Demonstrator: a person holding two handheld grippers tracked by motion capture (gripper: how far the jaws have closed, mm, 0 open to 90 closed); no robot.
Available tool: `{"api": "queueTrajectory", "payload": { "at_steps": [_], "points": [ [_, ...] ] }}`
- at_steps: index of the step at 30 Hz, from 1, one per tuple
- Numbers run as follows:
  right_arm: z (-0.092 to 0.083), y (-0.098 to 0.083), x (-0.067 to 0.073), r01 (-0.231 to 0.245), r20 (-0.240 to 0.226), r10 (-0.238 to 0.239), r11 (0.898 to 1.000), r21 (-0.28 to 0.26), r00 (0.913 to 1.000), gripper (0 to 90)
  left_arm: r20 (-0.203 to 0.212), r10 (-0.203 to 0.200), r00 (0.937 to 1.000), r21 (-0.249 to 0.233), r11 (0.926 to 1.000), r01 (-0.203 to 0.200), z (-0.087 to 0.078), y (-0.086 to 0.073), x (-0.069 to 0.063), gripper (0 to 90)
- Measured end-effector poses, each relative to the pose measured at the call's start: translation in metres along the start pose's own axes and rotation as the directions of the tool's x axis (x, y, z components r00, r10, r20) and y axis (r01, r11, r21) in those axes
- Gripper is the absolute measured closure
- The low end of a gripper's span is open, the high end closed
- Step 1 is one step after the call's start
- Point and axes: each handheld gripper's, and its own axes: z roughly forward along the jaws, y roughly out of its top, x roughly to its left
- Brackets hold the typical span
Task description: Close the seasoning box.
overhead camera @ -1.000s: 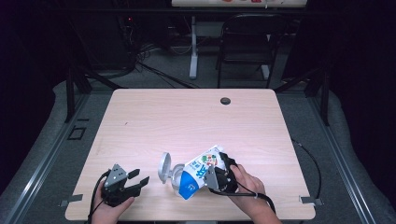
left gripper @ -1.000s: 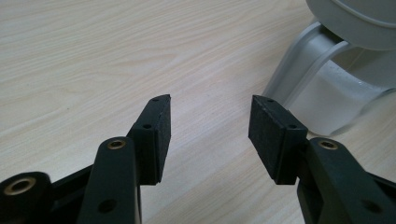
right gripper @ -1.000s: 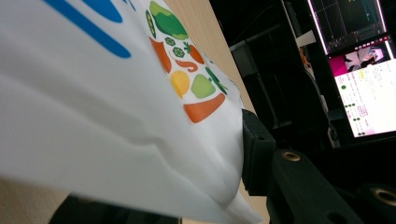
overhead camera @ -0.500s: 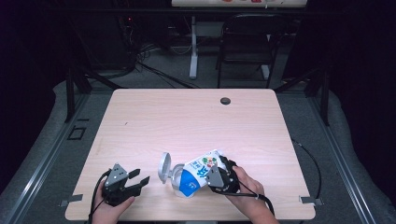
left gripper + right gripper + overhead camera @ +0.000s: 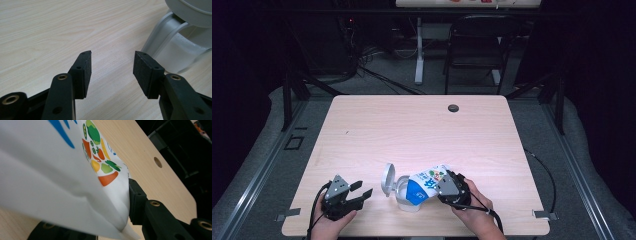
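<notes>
Right gripper (image 5: 451, 186): clamped on the white bag (image 5: 428, 179) with the vegetable print. In the right gripper view one black pad presses the bag's pleated wall, the other jaw sits under the fold. You hold the bag tipped over, mouth end toward the container (image 5: 404, 192), likely to pour or feed its contents in.

The container is your landmark: a pale tub near the front edge of the table (image 5: 412, 125), its hinged lid (image 5: 387, 179) standing open on the side away from the bag. The bag's lower end lies against or over the tub's opening; exactly how far in I cannot tell.

Left gripper (image 5: 354, 192): jaws apart, nothing between them, resting on the tabletop just beyond the lid side. Its own view shows the lid hinge (image 5: 165, 32) close ahead, so you look placed to steady the tub if the bag drags it.
</notes>
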Motion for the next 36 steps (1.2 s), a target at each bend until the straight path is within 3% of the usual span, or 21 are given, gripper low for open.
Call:
{"api": "queueTrajectory", "payload": {
  "at_steps": [6, 10, 12, 15, 18, 19, 20, 22, 24, 25, 28, 30, 33, 35, 36],
  "points": [
    [0.003, -0.003, -0.001, -0.08, -0.057, 0.08, 0.997, 0.006, 0.9952, 73.6, -0.003, 0.004, 1.0, 0.002, 1.0, -0.004, -0.001, 0.001, 0.0, 49.6],
    [0.006, -0.004, -0.002, -0.138, -0.096, 0.138, 0.99, 0.001, 0.9858, 73.6, -0.003, 0.002, 1.0, 0.001, 1.0, -0.002, -0.001, 0.001, 0.0, 49.6],
    [0.007, -0.006, -0.002, -0.168, -0.111, 0.168, 0.986, 0.005, 0.9796, 73.7, 0.0, 0.001, 1.0, 0.0, 1.0, -0.001, 0.0, 0.001, 0.0, 49.6],
    [0.01, -0.009, -0.004, -0.228, -0.143, 0.227, 0.974, 0.01, 0.9632, 73.8, 0.003, 0.001, 1.0, 0.002, 1.0, -0.001, 0.0, 0.001, -0.001, 49.6],
    [0.012, -0.013, -0.006, -0.308, -0.183, 0.306, 0.951, 0.017, 0.9344, 74.0, 0.004, 0.001, 1.0, -0.004, 1.0, -0.001, 0.0, 0.0, 0.0, 49.6],
    [0.015, -0.017, -0.007, -0.358, -0.208, 0.354, 0.933, 0.021, 0.9118, 74.0, 0.002, -0.004, 1.0, -0.014, 0.9999, 0.004, 0.0, 0.0, 0.0, 49.6],
    [0.015, -0.017, -0.007, -0.358, -0.208, 0.354, 0.933, 0.021, 0.9118, 74.0, 0.002, -0.003, 1.0, -0.015, 0.9999, 0.003, 0.0, 0.0, 0.0, 49.6],
    [0.017, -0.02, -0.008, -0.388, -0.225, 0.384, 0.921, 0.03, 0.8955, 74.0, 0.003, -0.003, 1.0, -0.008, 1.0, 0.003, -0.001, 0.001, 0.001, 49.6],
    [0.019, -0.023, -0.01, -0.444, -0.242, 0.437, 0.895, 0.028, 0.8661, 74.0, 0.001, -0.003, 1.0, -0.001, 1.0, 0.003, -0.001, 0.001, 0.001, 49.6],
    [0.019, -0.025, -0.011, -0.46, -0.25, 0.452, 0.887, 0.029, 0.8562, 74.1, 0.005, -0.004, 1.0, -0.002, 1.0, 0.004, 0.0, 0.001, 0.001, 49.6],
    [0.023, -0.031, -0.016, -0.541, -0.275, 0.527, 0.841, 0.029, 0.804, 74.0, 0.001, -0.006, 1.0, -0.009, 0.9999, 0.006, 0.001, 0.001, 0.0, 49.6],
    [0.024, -0.035, -0.019, -0.572, -0.284, 0.557, 0.82, 0.038, 0.7803, 74.0, 0.001, -0.005, 1.0, -0.01, 0.9999, 0.005, 0.001, 0.001, 0.0, 49.6],
    [0.026, -0.041, -0.021, -0.599, -0.281, 0.587, 0.799, 0.05, 0.7596, 73.9, 0.001, -0.007, 1.0, -0.013, 0.9999, 0.007, 0.002, 0.001, 0.001, 49.6],
    [0.028, -0.045, -0.022, -0.605, -0.275, 0.596, 0.794, 0.063, 0.7541, 73.9, 0.0, -0.005, 1.0, -0.013, 0.9999, 0.005, 0.002, 0.001, 0.001, 49.5],
    [0.03, -0.046, -0.021, -0.615, -0.275, 0.606, 0.786, 0.064, 0.7462, 73.8, 0.0, -0.005, 1.0, -0.014, 0.9999, 0.005, 0.002, 0.001, 0.001, 49.6]
  ]
}}
